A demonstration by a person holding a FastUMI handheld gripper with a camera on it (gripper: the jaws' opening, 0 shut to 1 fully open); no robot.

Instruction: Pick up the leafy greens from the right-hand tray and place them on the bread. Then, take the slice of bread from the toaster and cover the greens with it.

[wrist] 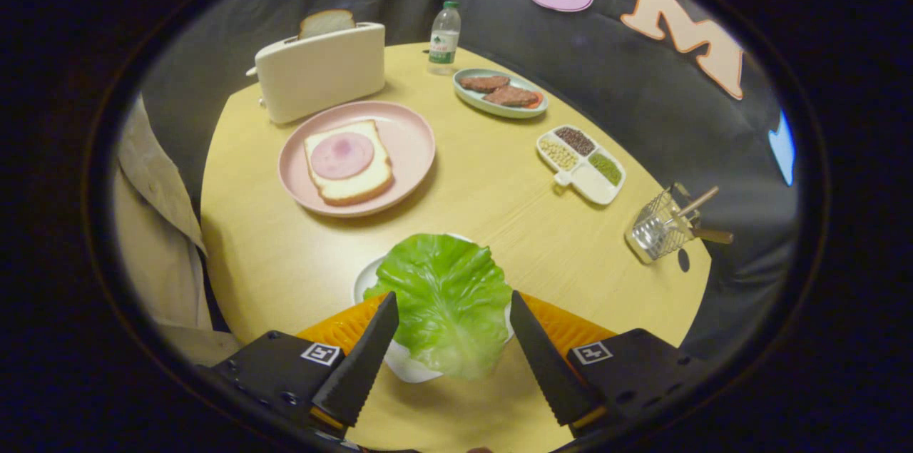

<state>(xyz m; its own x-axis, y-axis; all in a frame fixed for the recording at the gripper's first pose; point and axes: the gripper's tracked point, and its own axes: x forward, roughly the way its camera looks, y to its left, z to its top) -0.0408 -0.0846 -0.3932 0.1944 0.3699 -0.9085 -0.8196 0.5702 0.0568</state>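
While the leaf (pixel 448 299) lies on its white tray (pixel 365 283), neither of the 2 steps is done: the bread (pixel 349 164) on the pink plate (pixel 410 135) carries only a ham slice (pixel 342 155), and the second slice (pixel 326 22) stands in the toaster (pixel 321 71) beyond. The gripper (pixel 454 312) has its fingers spread wide, flanking the leaf; whether they touch it cannot be told, and nothing is pinched.

I work in a recording booth, not a real kitchen. Dark cloth (pixel 613 68) hangs behind my round table (pixel 492 203) with toaster (pixel 321 71) and plates.
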